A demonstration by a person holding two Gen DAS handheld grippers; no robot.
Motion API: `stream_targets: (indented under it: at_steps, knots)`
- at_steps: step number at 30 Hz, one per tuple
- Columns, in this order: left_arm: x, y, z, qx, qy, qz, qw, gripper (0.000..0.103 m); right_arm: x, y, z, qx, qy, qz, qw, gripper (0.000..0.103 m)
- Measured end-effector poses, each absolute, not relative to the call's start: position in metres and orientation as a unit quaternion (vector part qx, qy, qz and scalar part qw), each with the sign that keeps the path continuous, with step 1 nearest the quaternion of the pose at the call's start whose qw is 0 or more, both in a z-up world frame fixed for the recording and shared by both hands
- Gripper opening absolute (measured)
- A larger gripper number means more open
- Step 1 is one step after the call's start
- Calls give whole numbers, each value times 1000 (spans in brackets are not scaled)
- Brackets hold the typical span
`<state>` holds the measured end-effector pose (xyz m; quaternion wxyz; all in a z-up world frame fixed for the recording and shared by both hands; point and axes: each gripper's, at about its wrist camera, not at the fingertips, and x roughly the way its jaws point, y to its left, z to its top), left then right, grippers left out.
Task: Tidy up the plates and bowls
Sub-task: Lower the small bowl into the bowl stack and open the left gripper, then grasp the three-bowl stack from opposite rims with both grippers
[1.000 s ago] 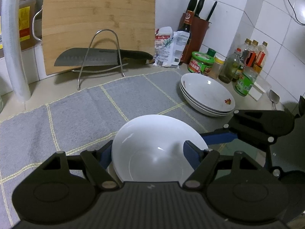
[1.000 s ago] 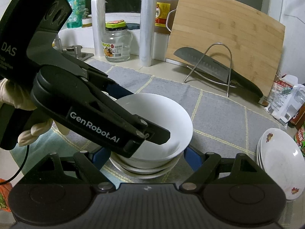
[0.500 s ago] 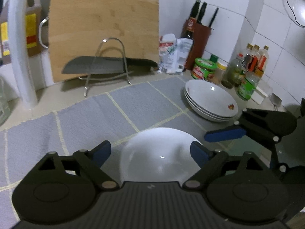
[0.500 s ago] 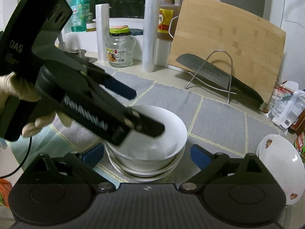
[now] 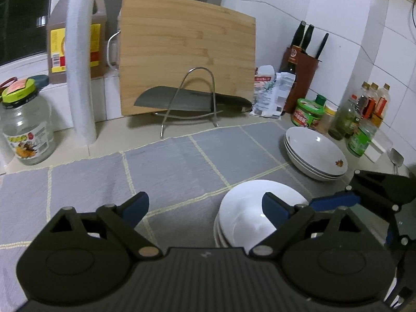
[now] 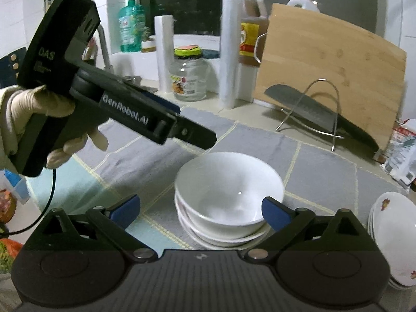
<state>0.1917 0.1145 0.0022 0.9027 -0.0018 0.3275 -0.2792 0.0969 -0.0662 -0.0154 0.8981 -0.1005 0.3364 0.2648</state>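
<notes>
A stack of white bowls [image 6: 228, 197] sits on the grey mat [image 5: 169, 166]; it also shows in the left wrist view [image 5: 249, 215]. A stack of white plates with a small flower print [image 5: 316, 153] stands to the right, also at the right edge of the right wrist view [image 6: 392, 236]. My left gripper [image 5: 205, 209] is open and empty, raised above the mat to the left of the bowls. My right gripper [image 6: 201, 208] is open and empty, its fingers either side of the bowl stack from the near side.
A knife on a wire stand [image 5: 192, 101] and a wooden cutting board [image 5: 187, 52] are at the back. A glass jar [image 5: 24, 127], paper roll [image 5: 79, 70], oil jug [image 5: 56, 33], knife block [image 5: 301, 75] and sauce bottles [image 5: 361, 119] line the wall.
My left gripper has let go of the top bowl, risen and pulled back to the left. The bowl now rests on the stack. My right gripper has backed away a little.
</notes>
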Motion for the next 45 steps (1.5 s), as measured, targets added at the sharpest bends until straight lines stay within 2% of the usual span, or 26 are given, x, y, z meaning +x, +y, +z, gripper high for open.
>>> stream_targets:
  at_steps: [11,14,28,36,45]
  knots:
    - [177,122,3,7,328,-280,902,94,92,-72,-9,-111,328,261,901,103]
    - [168,123,2,19,328,-292,898,98,92,-83,-7,-121,327,253,903,103]
    - [145,95,-58,51,402,-319,857,99,123,-120,-79,-144,431,234,859,103]
    - [152,70,-83,83,416,-308,852,99,133,-121,-95,-156,445,274,838,103]
    - [150,52,-92,137,410,-288,855,103,135,-129,-96,-168,423,311,834,103]
